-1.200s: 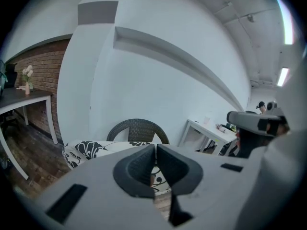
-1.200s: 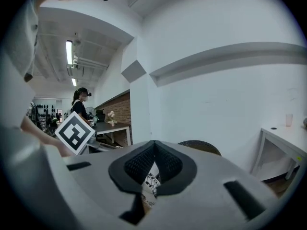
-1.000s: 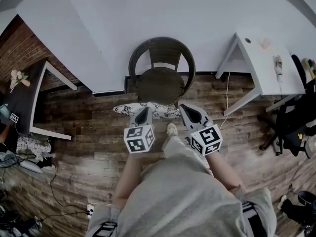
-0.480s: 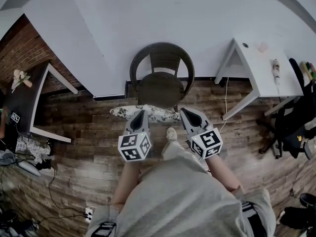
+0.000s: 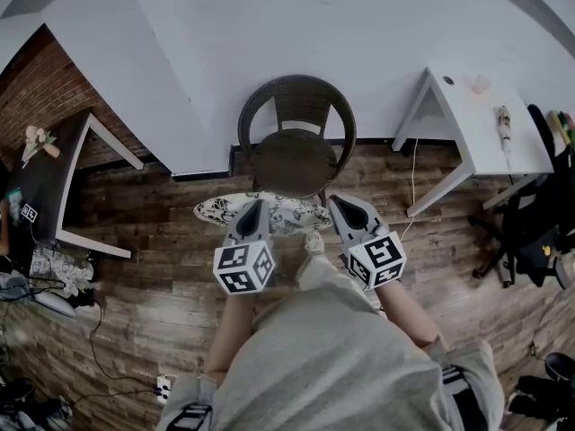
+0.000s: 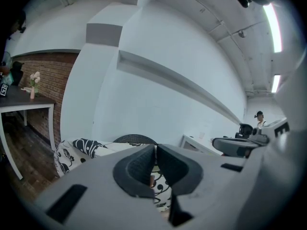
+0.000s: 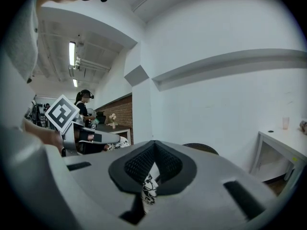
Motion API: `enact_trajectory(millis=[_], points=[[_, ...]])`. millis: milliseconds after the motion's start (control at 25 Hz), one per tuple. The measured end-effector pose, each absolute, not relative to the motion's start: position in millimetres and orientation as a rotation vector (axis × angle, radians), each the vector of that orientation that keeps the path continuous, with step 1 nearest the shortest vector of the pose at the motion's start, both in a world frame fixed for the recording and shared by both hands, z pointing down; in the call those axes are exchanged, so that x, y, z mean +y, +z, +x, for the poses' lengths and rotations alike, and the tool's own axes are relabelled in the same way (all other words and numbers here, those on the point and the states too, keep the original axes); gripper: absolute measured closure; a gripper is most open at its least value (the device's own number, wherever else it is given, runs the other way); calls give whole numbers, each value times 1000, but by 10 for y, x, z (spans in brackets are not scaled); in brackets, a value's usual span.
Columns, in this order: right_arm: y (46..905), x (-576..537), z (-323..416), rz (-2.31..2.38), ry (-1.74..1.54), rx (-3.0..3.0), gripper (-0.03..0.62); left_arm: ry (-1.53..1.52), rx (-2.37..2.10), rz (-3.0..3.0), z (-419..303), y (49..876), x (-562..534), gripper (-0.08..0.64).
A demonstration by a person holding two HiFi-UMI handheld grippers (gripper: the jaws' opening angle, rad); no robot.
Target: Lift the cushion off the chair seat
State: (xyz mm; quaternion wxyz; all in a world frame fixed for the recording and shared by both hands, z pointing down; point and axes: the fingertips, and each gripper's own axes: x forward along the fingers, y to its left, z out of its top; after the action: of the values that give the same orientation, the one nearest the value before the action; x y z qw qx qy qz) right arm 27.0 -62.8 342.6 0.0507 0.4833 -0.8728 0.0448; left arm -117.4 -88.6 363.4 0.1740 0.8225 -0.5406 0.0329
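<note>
Cushion (image 5: 269, 212), printed in black and white, is hanging in the air between our two hand-held tools. It is just in front of the dark wicker chair (image 5: 295, 142) and appears clear of the seat, which is showing bare beyond the jaw tips.

We are clamping the left gripper (image 5: 255, 205) on the cushion's near edge, toward its left half. Seen along that tool's own jaws, the pads are pressing together on a fold of the printed fabric. The rest of the cushion is spreading out to the left of the tips and beyond them.

We are pinching the right gripper (image 5: 335, 202) on the cushion's right end. A strip of the same fabric is showing squeezed between its ribbed pads and drooping below them. Both tools are pointing toward the chair, side by side, with the cushion spanning the gap between them.

To do this lift well, we are judging that both grips need to be firm. Each is catching only a thin edge of cloth, and the cushion's weight is pulling on it. We are aiming to raise the two tools together and level, so that neither end sags or slips out. We are also planning to draw them back toward our body, away from the chair's curved backrest.

A shoe (image 5: 312, 237) is standing on the wooden floor (image 5: 162, 241) below and between the tools, so we are minding our footing.
</note>
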Motion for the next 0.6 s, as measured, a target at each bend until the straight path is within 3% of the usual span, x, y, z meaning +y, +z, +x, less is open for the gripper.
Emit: enact_trajectory(millis=[600], points=[[3441, -687, 353, 1538, 135, -2612, 595, 95, -1521, 2359, -1119, 3607, -943, 545]])
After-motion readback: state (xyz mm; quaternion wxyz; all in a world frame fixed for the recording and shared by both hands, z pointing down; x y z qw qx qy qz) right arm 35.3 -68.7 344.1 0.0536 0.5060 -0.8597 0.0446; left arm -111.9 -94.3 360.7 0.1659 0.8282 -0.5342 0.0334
